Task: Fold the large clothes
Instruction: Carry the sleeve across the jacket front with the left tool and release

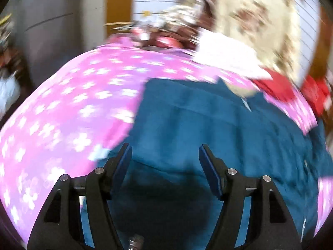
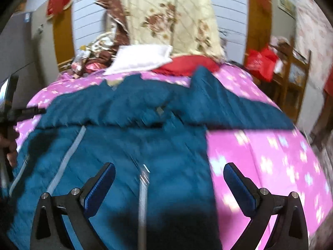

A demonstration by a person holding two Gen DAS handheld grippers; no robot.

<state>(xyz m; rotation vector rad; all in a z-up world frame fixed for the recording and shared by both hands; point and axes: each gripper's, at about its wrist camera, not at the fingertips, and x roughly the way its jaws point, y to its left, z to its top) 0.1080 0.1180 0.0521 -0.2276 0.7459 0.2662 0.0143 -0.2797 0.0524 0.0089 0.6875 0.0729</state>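
Note:
A large teal quilted jacket (image 2: 129, 145) lies spread on a pink flowered bedsheet (image 2: 270, 162), one sleeve reaching to the right (image 2: 239, 112). Pale zippers run down its front. My right gripper (image 2: 169, 169) is open and empty just above the jacket's lower right part. In the left wrist view the jacket (image 1: 208, 125) fills the middle, and my left gripper (image 1: 165, 150) is open and empty above it, near its left edge by the sheet (image 1: 62, 114). The left gripper also shows at the left edge of the right wrist view (image 2: 12, 112).
At the head of the bed lie a white pillow (image 2: 141, 59), a red cloth (image 2: 185, 64) and a cream flowered quilt (image 2: 170, 16). A red bag (image 2: 261, 61) hangs on a wooden rack (image 2: 295, 73) to the right. A grey cabinet (image 1: 54, 31) stands left.

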